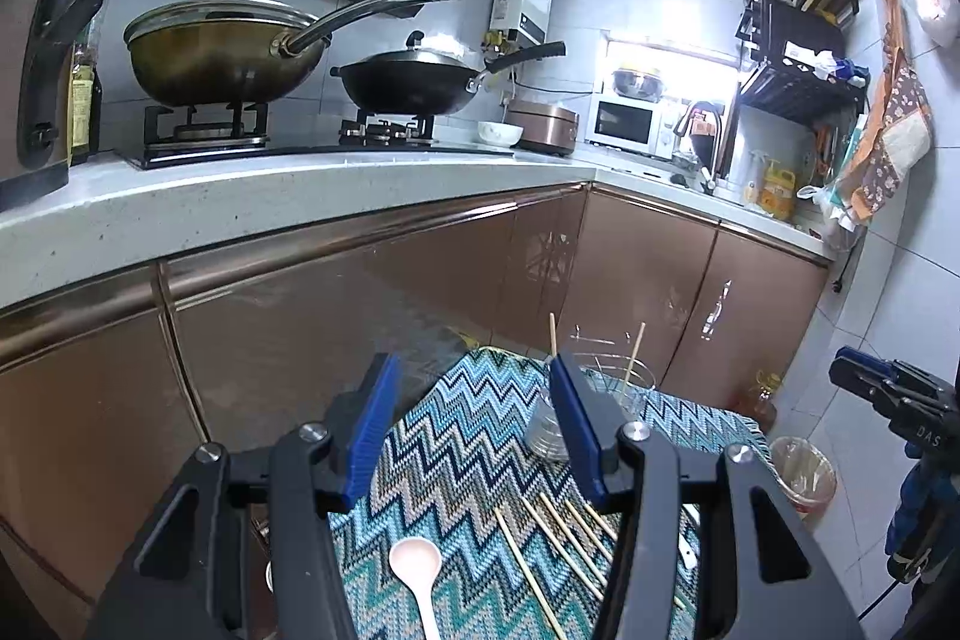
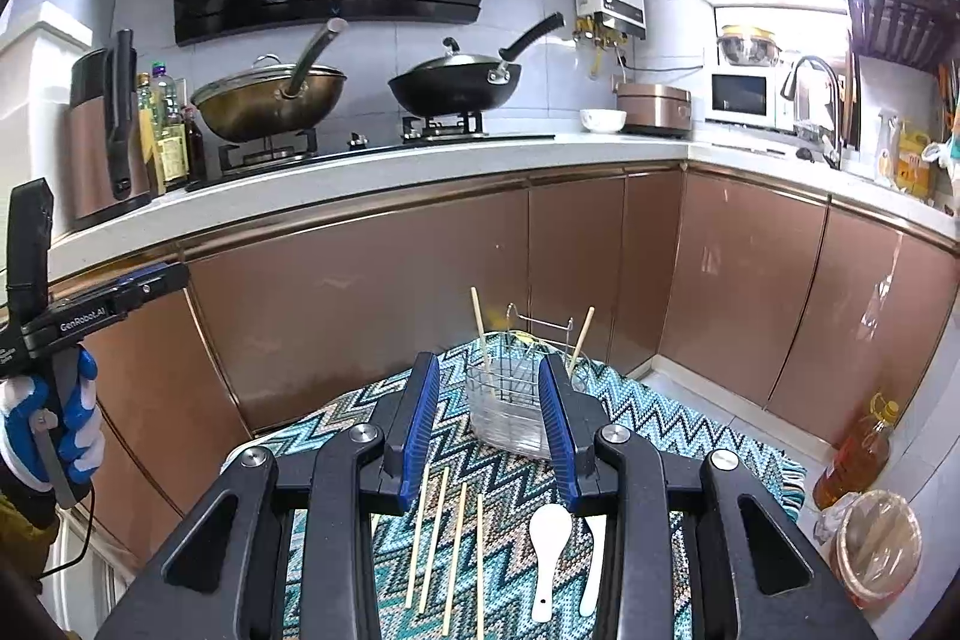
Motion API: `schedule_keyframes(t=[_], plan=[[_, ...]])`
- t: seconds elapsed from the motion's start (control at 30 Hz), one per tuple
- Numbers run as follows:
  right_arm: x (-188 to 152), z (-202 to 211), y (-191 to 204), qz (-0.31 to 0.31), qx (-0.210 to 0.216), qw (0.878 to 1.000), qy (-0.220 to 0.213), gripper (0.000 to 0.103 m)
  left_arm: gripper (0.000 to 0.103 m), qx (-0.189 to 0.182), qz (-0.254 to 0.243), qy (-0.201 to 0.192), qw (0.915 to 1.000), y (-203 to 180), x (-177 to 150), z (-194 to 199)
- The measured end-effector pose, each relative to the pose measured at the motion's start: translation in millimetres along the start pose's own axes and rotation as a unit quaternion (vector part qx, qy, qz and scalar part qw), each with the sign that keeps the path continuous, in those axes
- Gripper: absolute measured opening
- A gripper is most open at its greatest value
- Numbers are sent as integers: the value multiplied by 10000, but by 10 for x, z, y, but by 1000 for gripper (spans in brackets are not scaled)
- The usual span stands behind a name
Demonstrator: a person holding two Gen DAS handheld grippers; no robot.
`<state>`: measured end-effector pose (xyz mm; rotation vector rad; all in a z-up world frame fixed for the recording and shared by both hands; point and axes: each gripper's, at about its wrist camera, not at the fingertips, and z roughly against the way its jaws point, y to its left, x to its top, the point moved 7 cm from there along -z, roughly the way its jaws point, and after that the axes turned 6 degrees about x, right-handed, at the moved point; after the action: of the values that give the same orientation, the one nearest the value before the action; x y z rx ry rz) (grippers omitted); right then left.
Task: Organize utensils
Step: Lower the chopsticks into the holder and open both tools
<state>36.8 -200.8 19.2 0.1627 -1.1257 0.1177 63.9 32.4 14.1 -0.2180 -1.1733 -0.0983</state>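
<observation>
1. Nearest in the right wrist view: the right gripper point(image 2: 489, 430) has its blue jaws spread with nothing between them. It's just hanging over the zigzag cloth point(image 2: 510, 478).
2. Same deal for the left gripper point(image 1: 474, 430): jaws spread, empty. No earlier picture here, so I can only call the gap as it looks now.
3. On the cloth under the right jaws, four loose chopsticks point(image 2: 447, 538) lie side by side at about 7 o'clock from the view's centre. A white spoon point(image 2: 549, 550) sits at 5 o'clock, with a second white spoon point(image 2: 593, 562) just beside it.
4. The left view also catches a pinkish spoon point(image 1: 414, 565) lying at 6 o'clock, bowl pointing away.
5. Further out, at the far edge of the cloth, is the clear utensil holder point(image 2: 510, 406) with a wire frame. It has two chopsticks point(image 2: 480, 334) standing in it, leaning apart. Can't tell which compartment each one is in.
6. On the floor at 4 o'clock is a bin point(image 2: 879, 550) lined with a plastic bag. An oil bottle point(image 2: 858, 454) stands just behind it.
7. Way back on the counter point(image 2: 420, 184), two lidded woks sit on the stove, plus a white bowl point(image 2: 603, 119).
</observation>
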Motion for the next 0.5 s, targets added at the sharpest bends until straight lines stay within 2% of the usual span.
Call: schedule_keyframes(t=[0.23,0.5], plan=[[-32,148,86,23,-29,10000,-8,34,50,-124,103,390,9991,13,-189,-27],[-162,52,36,-65,1,9998,193,34,50,-200,96,775,9967,-18,-419,-186]])
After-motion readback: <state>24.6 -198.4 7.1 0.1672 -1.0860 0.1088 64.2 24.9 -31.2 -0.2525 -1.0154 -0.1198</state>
